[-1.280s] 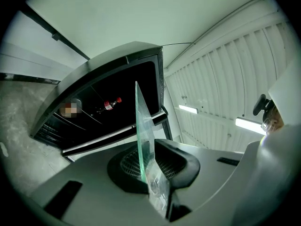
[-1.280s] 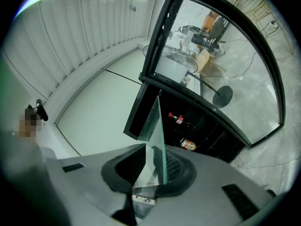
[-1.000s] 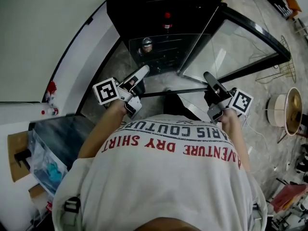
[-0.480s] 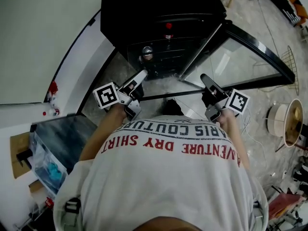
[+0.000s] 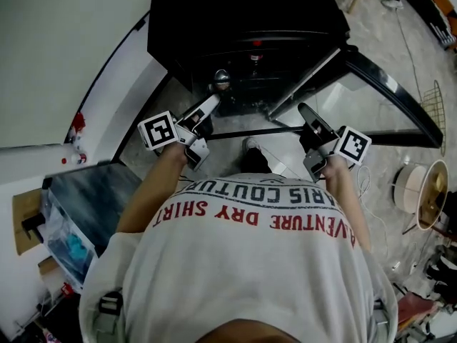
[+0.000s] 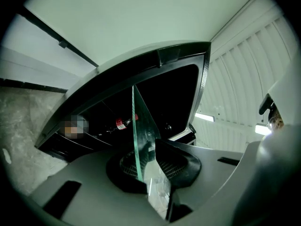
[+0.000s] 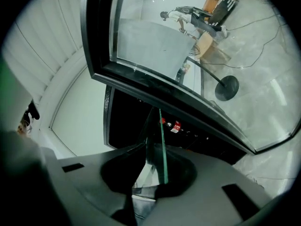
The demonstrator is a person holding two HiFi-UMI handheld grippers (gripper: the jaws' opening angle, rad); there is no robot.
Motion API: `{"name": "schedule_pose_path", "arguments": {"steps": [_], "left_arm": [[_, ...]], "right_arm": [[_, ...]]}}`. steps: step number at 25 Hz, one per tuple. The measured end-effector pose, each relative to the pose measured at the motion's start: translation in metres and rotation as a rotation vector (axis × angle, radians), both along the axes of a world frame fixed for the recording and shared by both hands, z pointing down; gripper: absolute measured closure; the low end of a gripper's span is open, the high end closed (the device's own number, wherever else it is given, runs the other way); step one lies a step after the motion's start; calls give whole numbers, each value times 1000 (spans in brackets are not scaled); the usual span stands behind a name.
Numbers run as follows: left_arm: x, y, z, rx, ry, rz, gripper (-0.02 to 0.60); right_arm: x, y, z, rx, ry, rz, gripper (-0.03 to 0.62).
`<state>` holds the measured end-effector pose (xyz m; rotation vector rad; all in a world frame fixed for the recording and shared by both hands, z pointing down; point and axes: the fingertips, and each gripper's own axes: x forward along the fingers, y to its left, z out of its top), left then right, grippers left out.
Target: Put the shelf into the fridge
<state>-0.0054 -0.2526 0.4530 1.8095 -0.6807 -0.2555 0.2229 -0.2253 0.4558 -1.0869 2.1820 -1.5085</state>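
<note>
Left gripper: my left gripper (image 5: 212,106) is clamped on the left edge of the flat clear glass shelf (image 5: 257,133). Its jaws have just been easing open a touch, yet the pane stands between the pads (image 6: 162,161), which look to be bearing on it.
Right gripper: my right gripper (image 5: 305,113) is closed on the shelf's right edge, with the glass upright between its jaws.
Shelf: it is carried between the two grippers, off the floor, just before the tall black fridge (image 5: 243,20) and not yet inside.
Fridge: its glass door (image 5: 385,84) is swung open to my right. A red-capped bottle (image 6: 123,123) lies on a dark rack within.
Key relation: the shelf's long axis runs side to side, from gripper to gripper, square across the opening, which lies straight ahead of both tips. The left tip seems slightly nearer.
Next move: I judge both hands must go forward together, keeping the pane level.
Risk: a slackening left grip could let the glass slip.
</note>
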Motion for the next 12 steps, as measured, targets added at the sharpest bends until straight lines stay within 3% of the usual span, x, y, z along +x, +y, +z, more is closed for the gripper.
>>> {"name": "schedule_pose_path", "arguments": {"steps": [12], "left_arm": [[-3, -24, 8, -39, 28, -40, 526]], "right_arm": [[-3, -31, 14, -24, 1, 0, 546]]}}
